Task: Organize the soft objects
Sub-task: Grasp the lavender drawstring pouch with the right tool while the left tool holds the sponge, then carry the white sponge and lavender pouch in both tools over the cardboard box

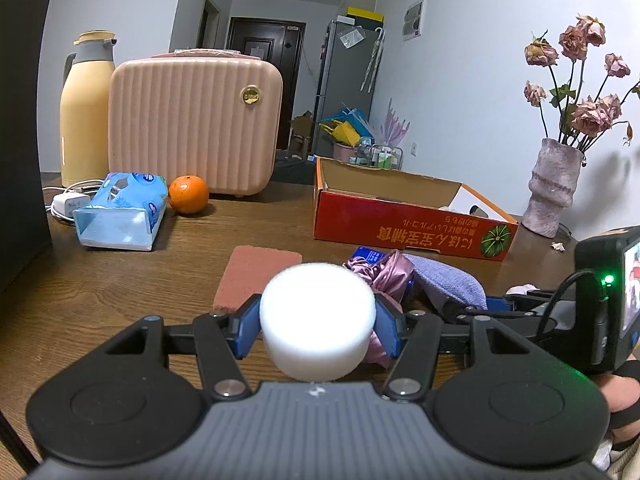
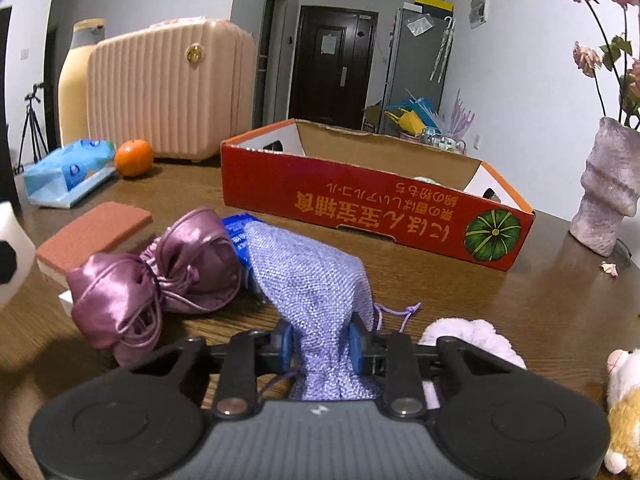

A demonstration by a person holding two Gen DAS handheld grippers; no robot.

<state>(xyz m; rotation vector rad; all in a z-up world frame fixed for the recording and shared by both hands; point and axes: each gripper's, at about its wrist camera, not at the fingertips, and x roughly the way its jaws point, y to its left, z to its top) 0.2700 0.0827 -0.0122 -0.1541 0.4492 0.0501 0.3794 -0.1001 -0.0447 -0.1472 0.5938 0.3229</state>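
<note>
My left gripper [image 1: 318,326] is shut on a white foam cylinder [image 1: 318,320], held just above the table. My right gripper [image 2: 322,342] is shut on the neck of a lavender woven pouch [image 2: 308,276] that rests on the table. A shiny purple satin pouch [image 2: 168,272] lies left of it, over a blue packet [image 2: 236,232]. A red-topped sponge [image 2: 94,232] lies further left. The open red cardboard box [image 2: 360,200] stands behind them; it also shows in the left wrist view [image 1: 400,228].
A pink case [image 1: 196,124], yellow thermos [image 1: 84,108], tissue pack [image 1: 120,212], orange [image 1: 188,194] and charger [image 1: 68,204] stand at the back left. A vase of dried roses [image 1: 554,188] stands right. A fluffy lilac item [image 2: 476,336] and plush toy [image 2: 624,408] lie near right.
</note>
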